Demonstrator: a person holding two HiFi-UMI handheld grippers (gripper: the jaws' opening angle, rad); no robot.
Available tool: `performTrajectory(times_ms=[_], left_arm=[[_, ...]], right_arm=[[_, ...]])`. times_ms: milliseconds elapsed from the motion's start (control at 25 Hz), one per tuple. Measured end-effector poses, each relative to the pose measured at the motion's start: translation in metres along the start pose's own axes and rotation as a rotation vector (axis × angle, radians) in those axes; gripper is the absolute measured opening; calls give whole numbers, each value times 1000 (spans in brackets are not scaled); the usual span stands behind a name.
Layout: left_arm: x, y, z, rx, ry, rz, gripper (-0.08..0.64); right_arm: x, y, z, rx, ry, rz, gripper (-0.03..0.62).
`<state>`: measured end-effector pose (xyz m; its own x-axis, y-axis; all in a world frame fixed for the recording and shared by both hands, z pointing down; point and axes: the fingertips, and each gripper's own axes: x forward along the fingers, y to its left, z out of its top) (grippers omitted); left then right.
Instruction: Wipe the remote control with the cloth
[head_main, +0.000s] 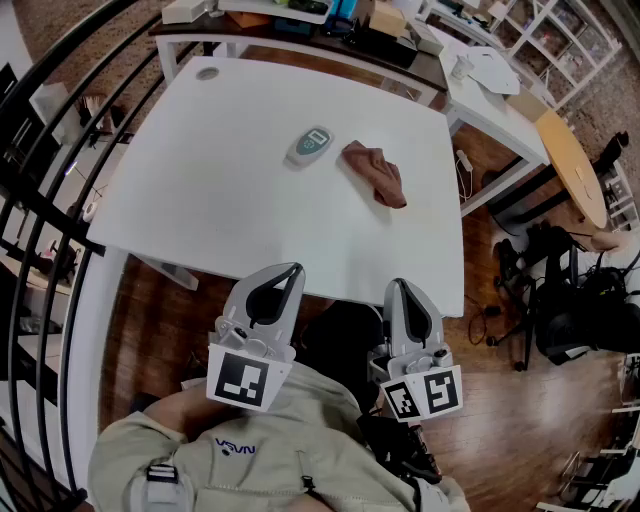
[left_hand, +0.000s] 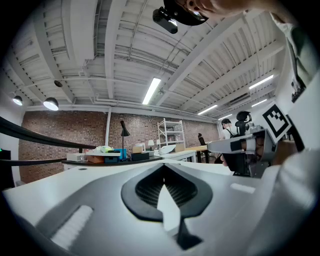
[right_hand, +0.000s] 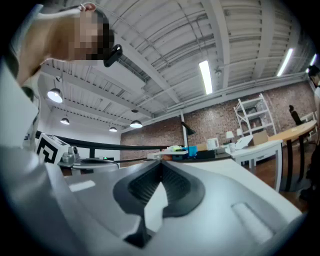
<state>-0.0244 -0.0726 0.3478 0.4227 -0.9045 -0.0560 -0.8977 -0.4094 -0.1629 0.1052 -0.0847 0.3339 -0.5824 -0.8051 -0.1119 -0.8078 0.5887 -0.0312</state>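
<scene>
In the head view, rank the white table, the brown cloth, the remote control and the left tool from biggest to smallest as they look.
1. white table
2. left tool, though its nearness to the camera inflates it
3. brown cloth
4. remote control, somewhat smaller than the cloth

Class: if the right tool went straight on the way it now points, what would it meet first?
Likely the cloth, which lies ahead of the right tool on the table; height is unclear, so it may pass over.

Open-plan office or lab: brick wall, strip lights, white desks, metal shelving.
</scene>
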Motion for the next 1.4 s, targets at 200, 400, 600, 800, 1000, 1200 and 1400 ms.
performTrajectory(times_ms=[200, 400, 600, 800, 1000, 1200, 1400], left_arm=[[9, 12, 21, -77, -37, 24, 0], [49, 61, 39, -62, -17, 18, 30], [115, 110, 20, -12, 96, -8, 157], [185, 130, -43, -75, 323, -82, 328], [216, 138, -100, -79, 530, -106, 345], [225, 141, -124, -132, 653, -102, 348], [227, 137, -138, -97, 729, -115, 351]], right_arm=[[6, -7, 15, -19, 0, 1, 5], [49, -31, 41, -126, -5, -2, 31], [112, -70, 44, -212, 68, 2, 124], [175, -98, -2, -230, 269, 89, 222], [205, -113, -69, -257, 498, 153, 256], [209, -115, -100, -246, 588, 195, 276], [209, -113, -110, -227, 613, 221, 276]])
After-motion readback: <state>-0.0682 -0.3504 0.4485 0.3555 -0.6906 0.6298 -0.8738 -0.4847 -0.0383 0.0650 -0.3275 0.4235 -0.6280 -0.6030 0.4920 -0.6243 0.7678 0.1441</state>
